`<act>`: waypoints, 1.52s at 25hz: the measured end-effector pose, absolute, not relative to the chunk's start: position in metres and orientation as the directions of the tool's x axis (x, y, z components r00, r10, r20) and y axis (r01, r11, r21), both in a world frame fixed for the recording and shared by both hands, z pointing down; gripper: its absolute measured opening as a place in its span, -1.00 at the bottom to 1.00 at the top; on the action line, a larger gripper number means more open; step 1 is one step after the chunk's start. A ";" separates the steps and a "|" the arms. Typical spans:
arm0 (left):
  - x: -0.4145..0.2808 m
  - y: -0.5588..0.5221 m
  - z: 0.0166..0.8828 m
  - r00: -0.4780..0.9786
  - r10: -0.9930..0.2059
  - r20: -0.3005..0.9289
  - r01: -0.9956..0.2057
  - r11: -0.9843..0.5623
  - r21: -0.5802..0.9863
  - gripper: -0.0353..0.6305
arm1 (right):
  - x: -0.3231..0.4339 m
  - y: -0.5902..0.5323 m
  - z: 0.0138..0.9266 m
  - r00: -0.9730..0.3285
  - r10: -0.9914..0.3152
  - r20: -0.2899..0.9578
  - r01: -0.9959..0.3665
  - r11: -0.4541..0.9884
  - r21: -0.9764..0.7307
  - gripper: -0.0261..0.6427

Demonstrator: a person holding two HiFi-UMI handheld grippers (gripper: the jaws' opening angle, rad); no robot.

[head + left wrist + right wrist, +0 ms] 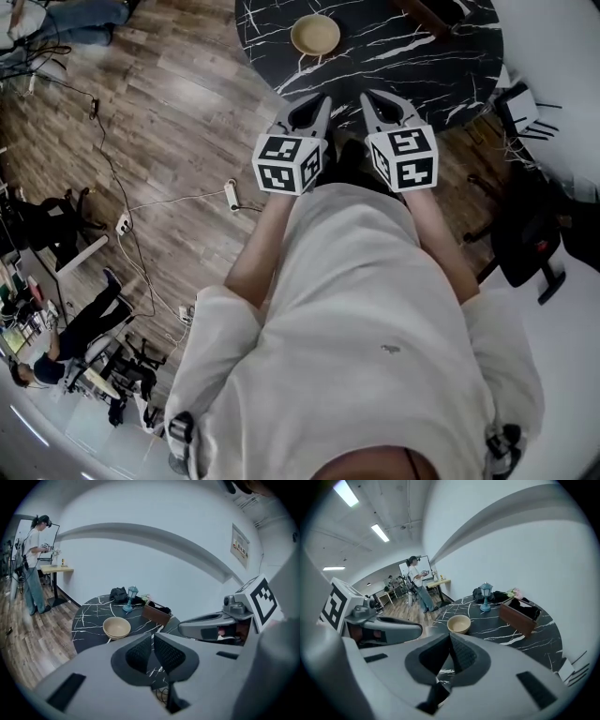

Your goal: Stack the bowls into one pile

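A tan bowl [315, 35] stands on the round black marble table [412, 56], and a second rim shows under it, so it is a nested pile. The pile also shows in the left gripper view [116, 627] and the right gripper view [459, 624]. My left gripper [322, 100] and right gripper [368, 97] hang side by side over the table's near edge, well short of the bowls. The pads of the left gripper [153, 637] meet with nothing between them. The right gripper [450, 637] is shut and empty too.
A brown wooden box [518, 613], a blue lantern [486, 596] and a dark cloth [119, 594] sit at the table's far side. A person [33, 564] stands by a small desk beyond. A black chair [525, 225] is at the right, and cables with a power strip [232, 194] lie on the wood floor.
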State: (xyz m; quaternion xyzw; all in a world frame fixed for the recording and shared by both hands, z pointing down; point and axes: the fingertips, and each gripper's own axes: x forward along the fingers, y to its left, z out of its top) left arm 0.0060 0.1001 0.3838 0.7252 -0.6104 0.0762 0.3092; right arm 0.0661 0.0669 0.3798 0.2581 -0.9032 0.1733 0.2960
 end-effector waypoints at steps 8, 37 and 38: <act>0.010 0.112 0.360 0.216 -0.873 0.437 -0.944 -0.071 0.324 -0.86 | 0.071 0.082 0.354 -0.739 -0.383 0.554 -0.548 0.820 -0.164 -0.91; 0.014 0.120 0.333 0.192 -0.897 0.398 -0.955 -0.077 0.287 -0.86 | 0.071 0.090 0.305 -0.806 -0.413 0.423 -0.497 0.861 -0.107 -0.91; 0.014 0.120 0.333 0.190 -0.898 0.396 -0.955 -0.076 0.287 -0.86 | 0.071 0.090 0.305 -0.806 -0.413 0.423 -0.497 0.861 -0.106 -0.91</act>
